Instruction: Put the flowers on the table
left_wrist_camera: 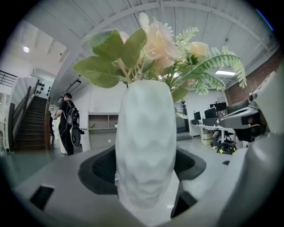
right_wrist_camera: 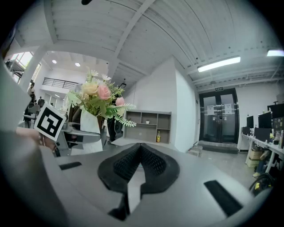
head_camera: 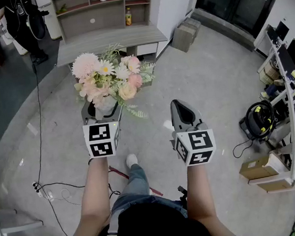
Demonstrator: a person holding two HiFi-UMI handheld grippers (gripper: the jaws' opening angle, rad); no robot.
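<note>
A white textured vase (left_wrist_camera: pixel 144 146) of pink, cream and white flowers (head_camera: pixel 109 79) with green fern leaves stands upright between the jaws of my left gripper (head_camera: pixel 102 112), which is shut on the vase's body. In the left gripper view the vase fills the gap between the dark pads (left_wrist_camera: pixel 100 168). My right gripper (head_camera: pixel 183 115) hangs to the right of the vase, apart from it, jaws shut with nothing between them. The right gripper view shows the flowers (right_wrist_camera: pixel 98 98) and the left gripper's marker cube (right_wrist_camera: pixel 49 122) at its left. A grey table top (head_camera: pixel 109 41) lies ahead, beyond the flowers.
A shelf unit (head_camera: pixel 103 2) with a bottle (head_camera: pixel 128 17) stands behind the table. A person (head_camera: pixel 20 21) stands at the far left. Cardboard boxes (head_camera: pixel 186 33) sit by the wall. Cables (head_camera: pixel 47 189) trail on the floor at left; desks with monitors (head_camera: pixel 290 67) line the right side.
</note>
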